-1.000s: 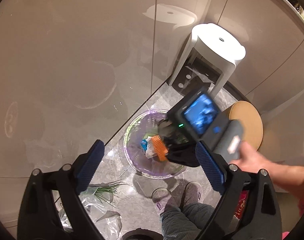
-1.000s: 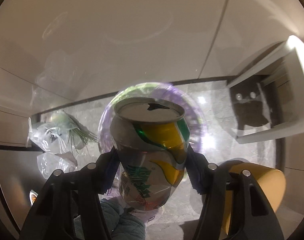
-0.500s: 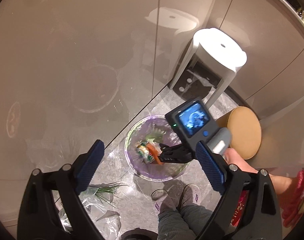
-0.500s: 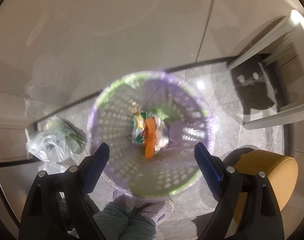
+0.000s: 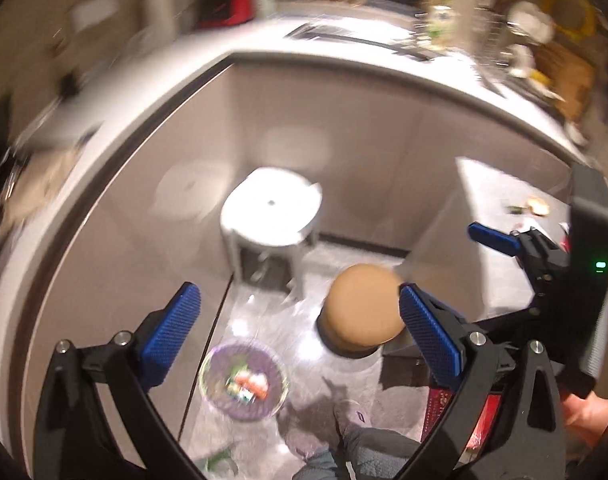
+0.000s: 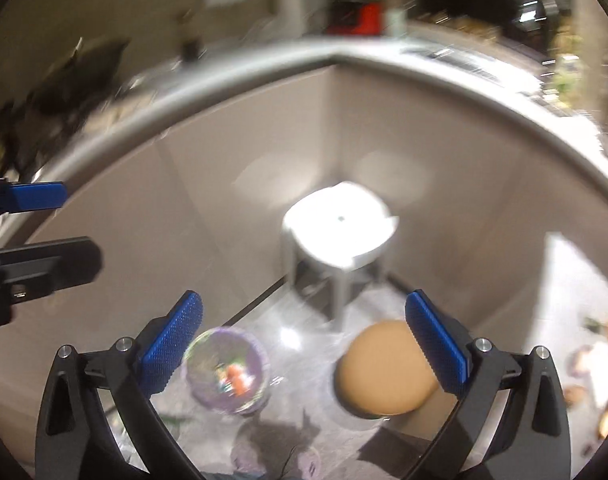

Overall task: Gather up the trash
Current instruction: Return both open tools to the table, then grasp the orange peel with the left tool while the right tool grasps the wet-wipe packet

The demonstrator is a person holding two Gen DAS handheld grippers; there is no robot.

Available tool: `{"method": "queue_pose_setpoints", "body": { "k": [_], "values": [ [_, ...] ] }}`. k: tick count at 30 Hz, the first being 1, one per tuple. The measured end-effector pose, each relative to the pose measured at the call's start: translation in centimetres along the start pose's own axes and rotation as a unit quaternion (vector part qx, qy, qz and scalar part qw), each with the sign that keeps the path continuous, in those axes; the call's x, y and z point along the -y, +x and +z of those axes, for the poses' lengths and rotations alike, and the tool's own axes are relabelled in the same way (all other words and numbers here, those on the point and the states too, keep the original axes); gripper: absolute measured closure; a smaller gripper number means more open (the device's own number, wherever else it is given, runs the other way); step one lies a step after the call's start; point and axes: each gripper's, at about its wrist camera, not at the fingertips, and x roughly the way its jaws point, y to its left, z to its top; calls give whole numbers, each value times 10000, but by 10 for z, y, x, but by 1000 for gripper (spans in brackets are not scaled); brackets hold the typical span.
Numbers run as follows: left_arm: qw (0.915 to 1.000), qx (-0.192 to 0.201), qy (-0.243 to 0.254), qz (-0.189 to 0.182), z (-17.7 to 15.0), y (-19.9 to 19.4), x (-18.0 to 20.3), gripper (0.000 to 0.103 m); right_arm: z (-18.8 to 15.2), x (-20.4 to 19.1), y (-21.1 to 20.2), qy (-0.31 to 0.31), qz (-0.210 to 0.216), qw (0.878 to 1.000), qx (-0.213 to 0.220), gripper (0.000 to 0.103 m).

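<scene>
A round purple basket stands on the grey floor far below, with a green and orange can and other trash inside. It also shows in the right wrist view, blurred. My left gripper is open and empty, high above the floor. My right gripper is open and empty too, raised at about counter height. The right gripper also shows at the right edge of the left wrist view.
A white stool stands in the cabinet corner, a tan round stool beside it. A white counter edge curves across with blurred clutter behind. A table at right carries scraps. My feet are near the basket.
The right gripper let the can go into the basket. Both grippers then rose and tilted up, so the basket looks small and the counter has come into view.
</scene>
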Motion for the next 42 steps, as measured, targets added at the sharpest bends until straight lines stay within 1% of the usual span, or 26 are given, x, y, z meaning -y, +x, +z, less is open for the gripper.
{"method": "queue_pose_setpoints", "body": {
  "k": [2,4,7,10,11,13,15,17,18,21,25,28,32,34,35,38,40,41,42],
  "values": [
    [9982,188,490,-306,23,-10,45,8,2,38,-45,264,-523,9978,304,2],
    [9931,300,939,-631,42,-15,92,8,-3,77,-83,599,-1009,9918,497,2],
    [9820,332,1482,-1123,65,-14,164,8,-24,136,-133,1141,-1680,9766,713,2],
    [9705,335,1830,-1535,86,-1,237,8,-50,197,-166,1585,-2199,9598,728,2],
    [9669,349,1934,-1629,88,3,261,8,-63,218,-174,1689,-2329,9551,706,2],
    [9612,324,2151,-1697,94,17,308,8,-86,257,-184,1874,-2561,9464,592,2],
    [9565,151,2271,-1826,95,37,345,8,-104,294,-194,2010,-2619,9425,517,2],
    [9522,-116,2361,-1933,94,63,376,8,-120,318,-198,2093,-2687,9394,390,2],
    [9518,-220,2405,-1891,93,75,389,8,-124,331,-199,2111,-2700,9388,341,2],
    [9512,-534,2504,-1724,91,116,418,8,-132,352,-195,2079,-2770,9379,217,2],
    [9493,-1010,2443,-1699,93,169,441,8,-139,382,-187,2234,-2750,9351,42,2],
    [9459,-1150,2491,-1731,102,205,467,8,-146,400,-178,2407,-2767,9303,-40,2],
    [9388,-1169,2728,-1748,118,251,510,9,-158,424,-164,2616,-2870,9213,-195,2],
    [9350,-1285,2784,-1781,125,277,532,13,-166,434,-157,2738,-2878,9173,-293,2],
    [9326,-1358,2803,-1826,128,289,542,18,-171,438,-155,2787,-2861,9162,-317,2],
    [9253,-1417,2978,-1874,130,317,567,23,-184,450,-148,2829,-2919,9122,-507,2],
    [9165,-1442,3225,-1879,127,331,583,26,-193,456,-147,2881,-2983,9081,-586,2],
    [9116,-1460,3352,-1878,125,337,589,32,-198,460,-147,2937,-2994,9058,-609,2],
    [9068,-1478,3466,-1889,124,343,594,40,-203,463,-146,3002,-3000,9032,-636,2]
  ]
}}
